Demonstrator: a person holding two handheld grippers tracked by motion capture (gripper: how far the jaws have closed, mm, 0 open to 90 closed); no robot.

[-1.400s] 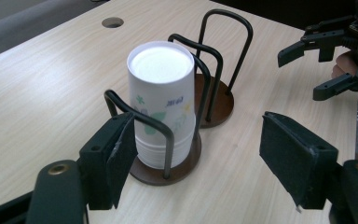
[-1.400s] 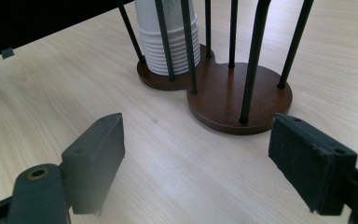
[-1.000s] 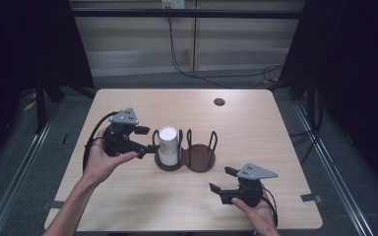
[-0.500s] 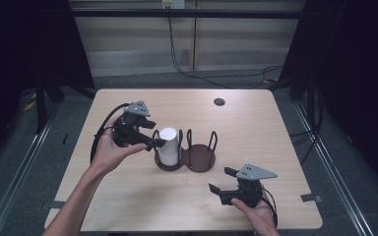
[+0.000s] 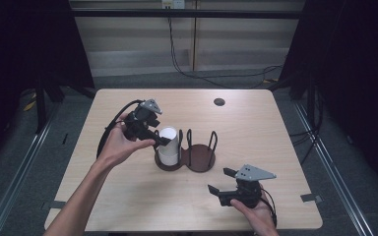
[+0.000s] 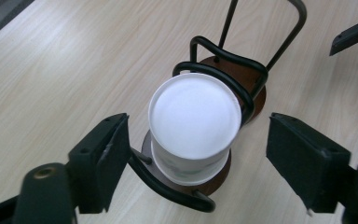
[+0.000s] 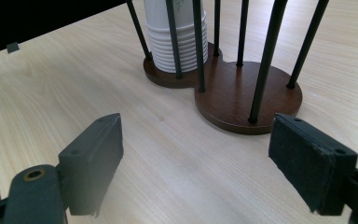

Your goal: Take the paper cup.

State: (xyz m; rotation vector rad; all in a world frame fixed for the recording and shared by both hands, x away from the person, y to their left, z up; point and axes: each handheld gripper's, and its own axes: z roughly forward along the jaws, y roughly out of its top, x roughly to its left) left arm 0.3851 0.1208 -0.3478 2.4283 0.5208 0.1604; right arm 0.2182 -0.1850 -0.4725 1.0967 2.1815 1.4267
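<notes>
Left tool [image 5: 160, 139] now higher, tilted down over white cups [image 5: 168, 146]

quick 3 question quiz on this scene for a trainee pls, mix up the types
1. True or false: the left hand-held gripper is shut on the stack of white cups.
2. Which side of the two-ring cup holder holds the cups, seen from the high view: A left, B right?
3. Fill in: the right hand-held gripper has its jaws ____.

Key: 1 false, its jaws stand open either side of the stack. 2 A. 3 open.
</notes>
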